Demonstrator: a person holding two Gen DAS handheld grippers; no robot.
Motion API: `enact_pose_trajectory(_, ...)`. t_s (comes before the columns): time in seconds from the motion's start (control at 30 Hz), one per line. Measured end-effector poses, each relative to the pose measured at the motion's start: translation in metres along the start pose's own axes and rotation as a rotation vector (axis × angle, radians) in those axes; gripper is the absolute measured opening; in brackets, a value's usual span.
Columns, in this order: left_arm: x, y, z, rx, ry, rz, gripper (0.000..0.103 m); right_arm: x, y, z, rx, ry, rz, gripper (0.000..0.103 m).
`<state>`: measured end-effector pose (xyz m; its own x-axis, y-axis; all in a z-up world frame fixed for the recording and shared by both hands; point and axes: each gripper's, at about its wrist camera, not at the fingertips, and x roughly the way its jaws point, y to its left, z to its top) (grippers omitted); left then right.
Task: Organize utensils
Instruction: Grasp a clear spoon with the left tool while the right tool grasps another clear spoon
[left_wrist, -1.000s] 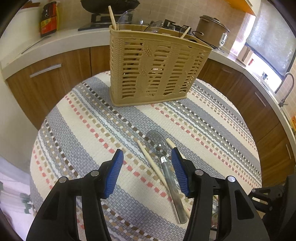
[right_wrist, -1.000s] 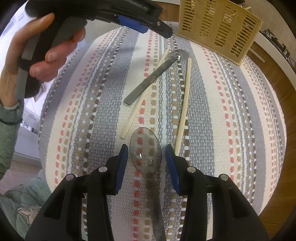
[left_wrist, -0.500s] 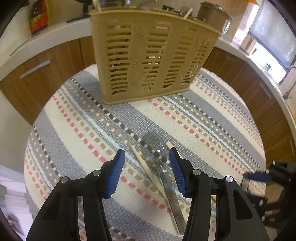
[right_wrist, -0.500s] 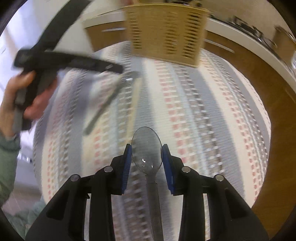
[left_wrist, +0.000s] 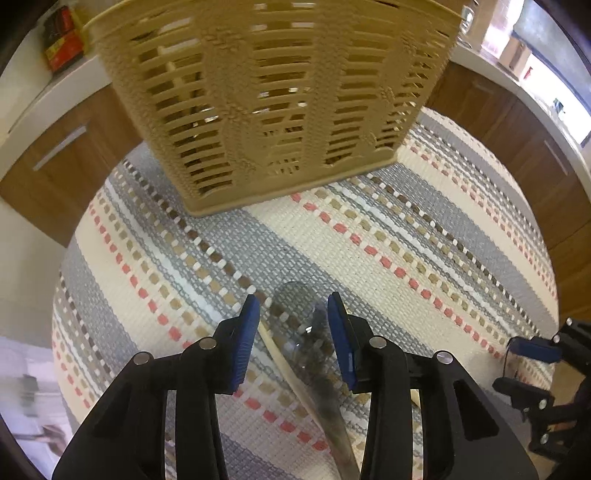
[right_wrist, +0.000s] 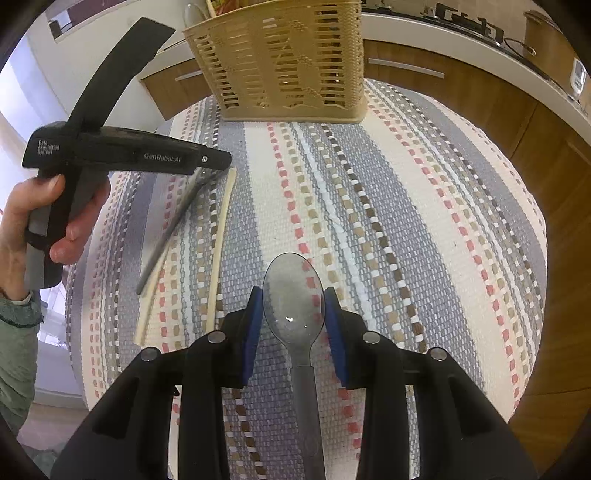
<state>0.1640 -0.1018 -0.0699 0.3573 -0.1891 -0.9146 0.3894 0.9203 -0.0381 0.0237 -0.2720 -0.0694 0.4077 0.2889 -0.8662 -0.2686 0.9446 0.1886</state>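
Observation:
My right gripper (right_wrist: 293, 314) is shut on a clear grey plastic spoon (right_wrist: 293, 295), held above the striped cloth with its bowl pointing forward. My left gripper (left_wrist: 293, 325) is open, its fingers either side of a second clear spoon (left_wrist: 306, 325) lying on the cloth beside two pale chopsticks (left_wrist: 284, 365). That spoon's handle (right_wrist: 166, 229) and the chopsticks (right_wrist: 219, 240) also show in the right wrist view, under the left gripper's body (right_wrist: 122, 155). A tan slotted utensil basket (left_wrist: 266, 92) stands at the table's far side (right_wrist: 288, 62).
A round table with a striped woven cloth (right_wrist: 406, 221). Wooden kitchen cabinets and a white counter (right_wrist: 461, 48) curve behind it. A pot (right_wrist: 543, 37) stands on the counter. The right gripper (left_wrist: 535, 373) shows at the left view's lower right.
My right gripper closed on the spoon, lifted it and swung to face the basket. My left gripper moved forward over the second spoon, toward the basket, and narrowed somewhat.

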Motion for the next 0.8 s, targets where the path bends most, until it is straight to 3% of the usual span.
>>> enact_pose_trajectory(0.3, -0.002, -0.015, 0.011, 0.009, 0.008, -0.012, 0.037, 0.008, -0.011, -0.003, 0.036, 0.009, -0.01, 0.03)
enact_pose_trajectory(0.4, 0.005, -0.016, 0.014, 0.004, 0.056, -0.025, 0.037, 0.01, -0.016, -0.003, 0.064, 0.016, 0.013, 0.03)
enact_pose_trajectory(0.8, 0.0, 0.005, 0.006, -0.019, 0.039, -0.059, 0.037, 0.011, -0.017, -0.003, 0.063, 0.017, 0.022, 0.03)
